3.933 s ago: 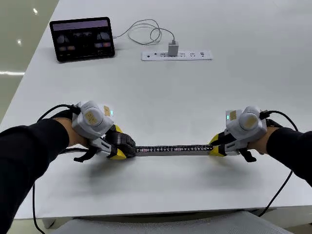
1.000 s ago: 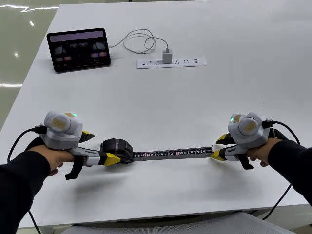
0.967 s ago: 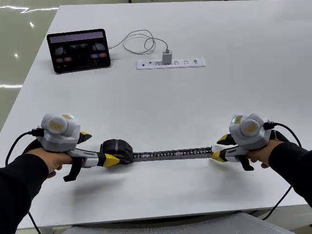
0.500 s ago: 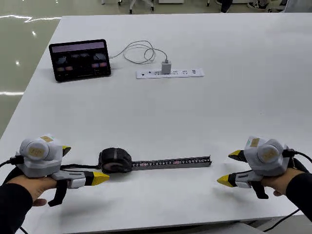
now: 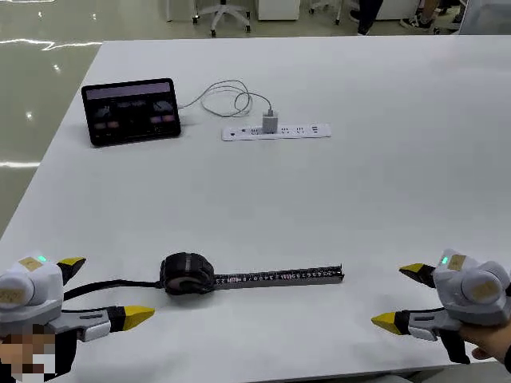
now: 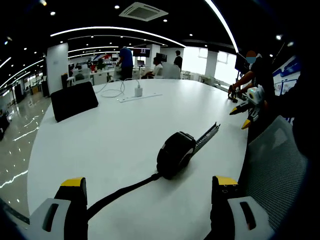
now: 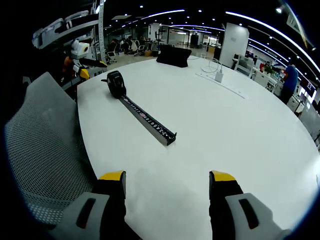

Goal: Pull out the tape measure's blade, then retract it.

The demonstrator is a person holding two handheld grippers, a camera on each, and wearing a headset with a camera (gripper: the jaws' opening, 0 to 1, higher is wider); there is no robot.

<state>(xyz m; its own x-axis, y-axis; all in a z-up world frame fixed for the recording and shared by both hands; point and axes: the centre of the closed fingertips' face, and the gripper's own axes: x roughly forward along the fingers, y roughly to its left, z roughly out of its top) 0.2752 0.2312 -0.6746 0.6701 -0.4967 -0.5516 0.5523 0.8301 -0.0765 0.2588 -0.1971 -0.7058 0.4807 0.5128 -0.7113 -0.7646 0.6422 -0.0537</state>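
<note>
A second ago the left gripper (image 5: 104, 289) held the black round tape measure case (image 5: 188, 273) and the right gripper (image 5: 399, 295) pinched the end of the dark marked blade (image 5: 279, 277). Now both have let go and drawn back toward the near edge of the white desk (image 5: 319, 199), fingers spread wide and empty. The case lies on the desk between them, the blade still extended to the right. A black strap (image 5: 112, 285) trails from the case toward the left gripper. The blade's numerals are too small to read, and the picture's lower edge cuts off both hands.

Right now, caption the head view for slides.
Black tape measure, blade out, on white table between open left gripper and right gripper.
</note>
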